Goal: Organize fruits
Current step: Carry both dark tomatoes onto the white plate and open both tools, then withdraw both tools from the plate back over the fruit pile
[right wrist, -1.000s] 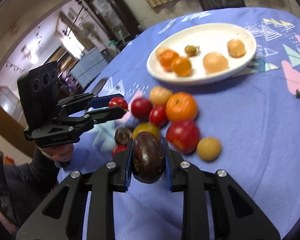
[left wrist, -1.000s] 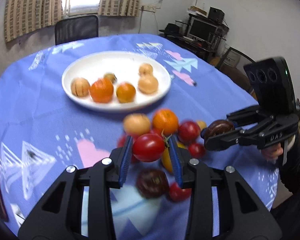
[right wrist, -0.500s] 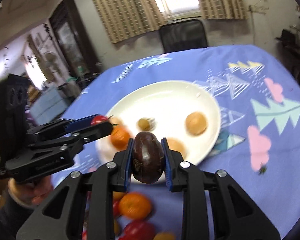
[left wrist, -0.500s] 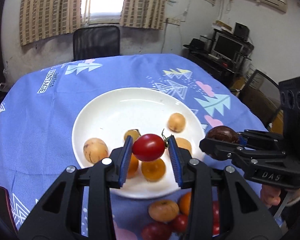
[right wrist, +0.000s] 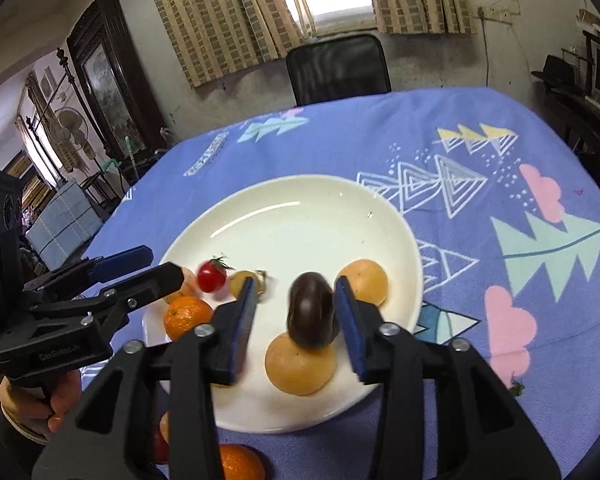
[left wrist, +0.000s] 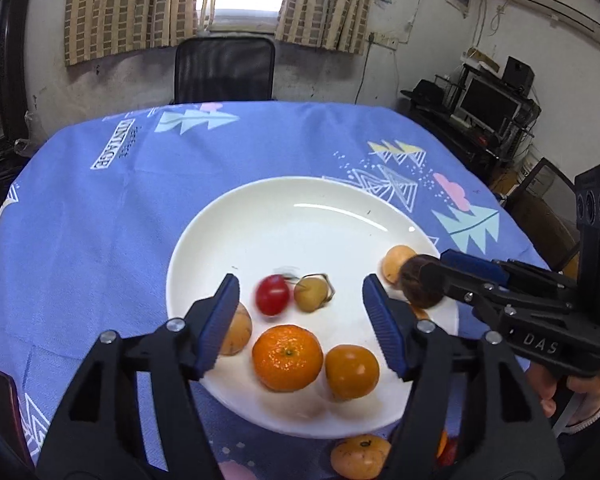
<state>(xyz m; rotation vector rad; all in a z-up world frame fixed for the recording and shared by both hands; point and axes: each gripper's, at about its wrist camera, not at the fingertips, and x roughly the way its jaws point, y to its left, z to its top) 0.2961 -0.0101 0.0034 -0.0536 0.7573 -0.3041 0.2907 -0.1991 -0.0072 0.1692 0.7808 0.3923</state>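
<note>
Since half a second ago, both grippers have been opened over the white plate. A red cherry tomato, previously clamped in the left gripper, is now seen lying on the plate beyond the spread jaws, motion-blurred, its green stem end directed away from the camera and slightly right. It lies just beside a small yellow fruit.

In the right wrist view, the right gripper is recorded with jaws parted. The dark purple-brown fruit stands between them with its long axis upright. It sits close against the right-hand pad, while a clear gap is seen at the left-hand pad; whether the pad is touched cannot be told. Its lower end overlaps a pale orange fruit at the near rim; rest or fall cannot be told.

Also noted on the plate: a mandarin, an orange fruit to its right, and another pale orange fruit at the right side. The blue patterned tablecloth is seen beneath.
</note>
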